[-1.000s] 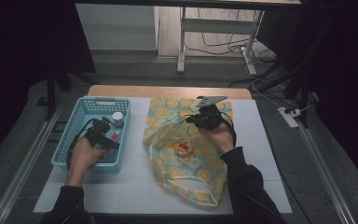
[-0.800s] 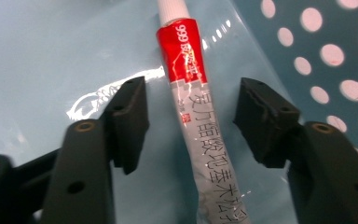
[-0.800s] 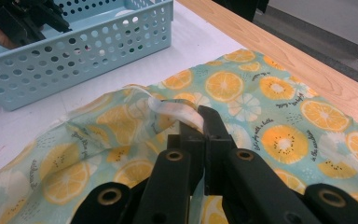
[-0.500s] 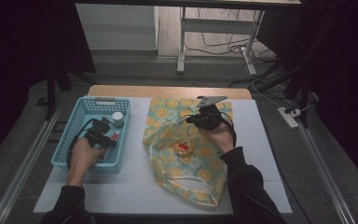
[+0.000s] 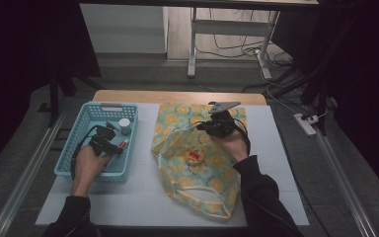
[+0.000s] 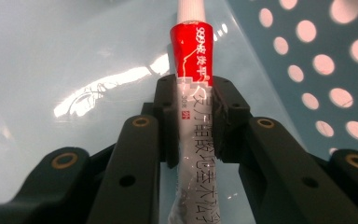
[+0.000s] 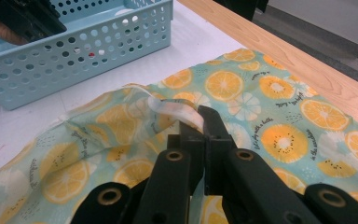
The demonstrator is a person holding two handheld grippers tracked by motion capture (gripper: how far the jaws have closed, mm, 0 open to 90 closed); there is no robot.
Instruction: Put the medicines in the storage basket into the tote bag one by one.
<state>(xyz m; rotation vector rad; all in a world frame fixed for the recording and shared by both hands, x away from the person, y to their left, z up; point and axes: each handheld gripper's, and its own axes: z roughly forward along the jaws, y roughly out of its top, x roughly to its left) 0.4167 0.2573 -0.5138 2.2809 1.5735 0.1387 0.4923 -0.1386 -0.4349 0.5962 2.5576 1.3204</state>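
A red-and-white tube [image 6: 191, 56] lies on the floor of the light blue basket [image 5: 103, 106]. My left gripper [image 6: 196, 121] reaches down into the basket [image 6: 335, 70]. Its jaws have just been closing and now press on the tube from both sides. In the high view the left gripper [image 5: 114, 146] sits at the tube [image 5: 124, 143]. My right gripper [image 7: 200, 123] is shut on the pale rim strap [image 7: 168, 106] of the orange-print cloth bag [image 7: 270, 135] and holds it up a little. The high view shows the right gripper [image 5: 203, 127] over the bag's [image 5: 197, 192] upper part.
A small white-capped bottle [image 5: 125, 126] stands in the basket's far right corner. A small round orange item [image 5: 195, 157] rests at the bag's middle. A white mat [image 5: 143, 197] covers the table, and a wooden edge [image 5: 177, 96] runs along the far side.
Both hands keep their places. In the high view the left gripper's jaws look drawn in around the tube compared with a second ago.
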